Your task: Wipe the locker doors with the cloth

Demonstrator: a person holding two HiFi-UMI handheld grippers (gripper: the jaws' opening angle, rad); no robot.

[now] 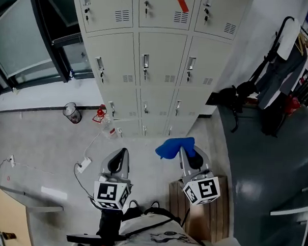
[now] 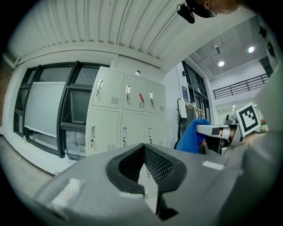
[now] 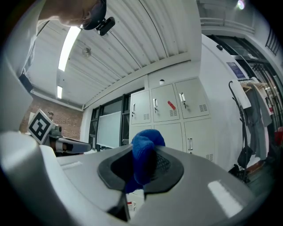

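The jaws of the right gripper are pinched on the blue cloth — judged soft, light and floppy (best gripped bunched at its middle) — short of the locker doors; those of the left gripper are pressed together, empty.

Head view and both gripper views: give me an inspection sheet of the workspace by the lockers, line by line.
Surface: bare grey concrete floor.
Job's things: pale grey metal locker bank, visible doors shut; blue cloth, apart from the doors.
Clutter: clear cup, small red item and clear plastic bottle on the floor near the locker base.
Grippers: left gripper shut, empty; right gripper shut on the blue cloth.
Cables: white cable with plug lying on the floor.
Surroundings: dark-framed windows to the left; black equipment to the right.
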